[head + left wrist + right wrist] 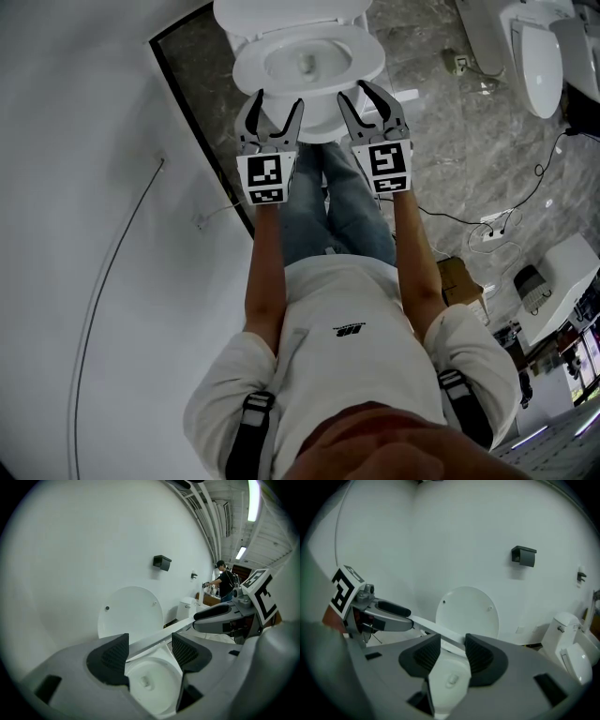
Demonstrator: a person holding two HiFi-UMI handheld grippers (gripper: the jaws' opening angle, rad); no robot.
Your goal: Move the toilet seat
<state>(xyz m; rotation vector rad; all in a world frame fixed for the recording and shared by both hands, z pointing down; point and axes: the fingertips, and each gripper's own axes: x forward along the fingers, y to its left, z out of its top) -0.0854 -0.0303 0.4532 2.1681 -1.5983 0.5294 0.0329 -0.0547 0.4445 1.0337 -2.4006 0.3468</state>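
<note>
A white toilet stands before me with its lid (281, 13) upright against the wall. The white seat (367, 54) is raised off the bowl (150, 681). In both gripper views the seat shows edge-on as a thin strip (154, 637) (436, 629) above the bowl. My left gripper (277, 99) (150, 651) is at the seat's front rim, left of middle, and my right gripper (352, 89) (453, 651) is at the rim right of middle. The rim runs across the gap between each pair of pads. Neither pair of pads is seen pressing on it, and both jaws stand apart.
A plain white wall is on the left, with a black holder (161, 562) (523, 556) mounted above the toilet. More toilets (539, 56) (572, 653) stand to the right on the marble floor. Cables and a socket strip (497, 225) lie on the floor. A person (225, 581) works far back.
</note>
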